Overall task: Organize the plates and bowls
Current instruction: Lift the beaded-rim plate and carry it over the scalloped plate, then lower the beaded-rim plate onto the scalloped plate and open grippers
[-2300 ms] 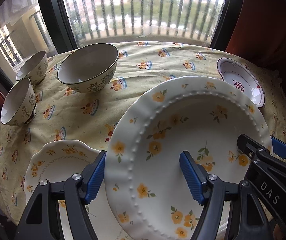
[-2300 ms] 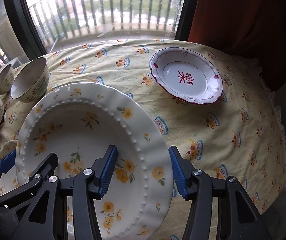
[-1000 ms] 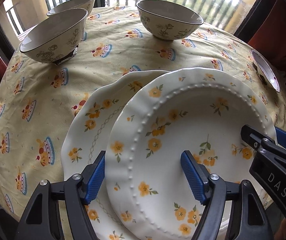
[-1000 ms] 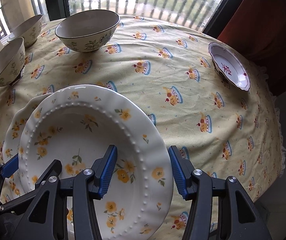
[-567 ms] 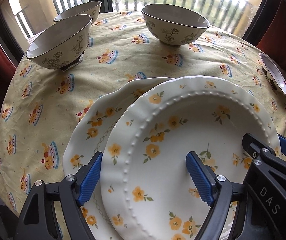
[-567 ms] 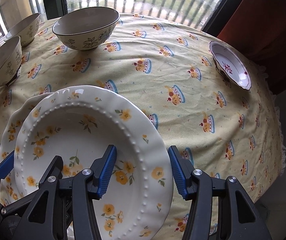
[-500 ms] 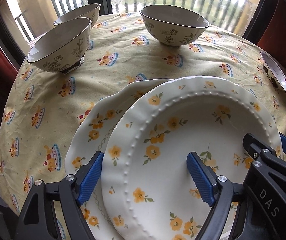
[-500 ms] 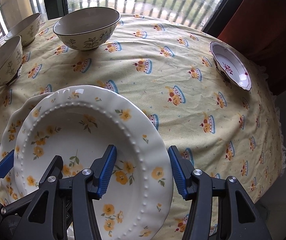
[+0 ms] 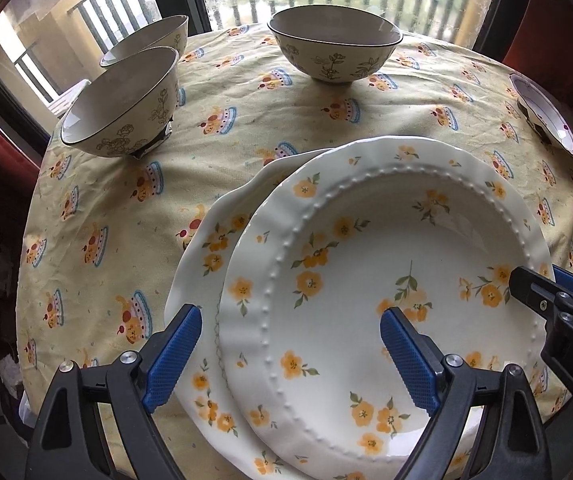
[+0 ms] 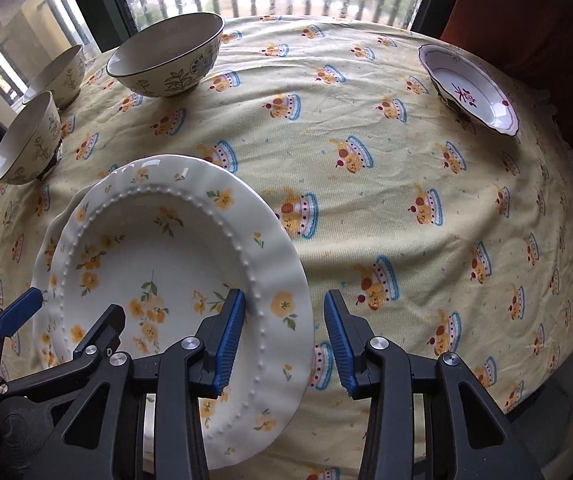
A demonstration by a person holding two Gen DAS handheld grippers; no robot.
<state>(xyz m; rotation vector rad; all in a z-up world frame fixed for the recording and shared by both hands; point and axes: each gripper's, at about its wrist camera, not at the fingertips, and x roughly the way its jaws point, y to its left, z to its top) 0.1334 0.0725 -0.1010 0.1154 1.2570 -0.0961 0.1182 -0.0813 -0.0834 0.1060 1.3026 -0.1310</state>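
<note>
Nearest, the left gripper is opening wide around the white yellow-flowered beaded plate; the right gripper is closing over its rim. The plate sits on a scalloped plate — release gently, centred. Bowls stand beyond.

Beaded floral plate atop another (bowls apart).

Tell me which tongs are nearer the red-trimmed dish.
Right. The right tongs straddle the flowered plate's rim on the red-trimmed dish's side; the left tongs straddle the opposite rim, farther away.
</note>
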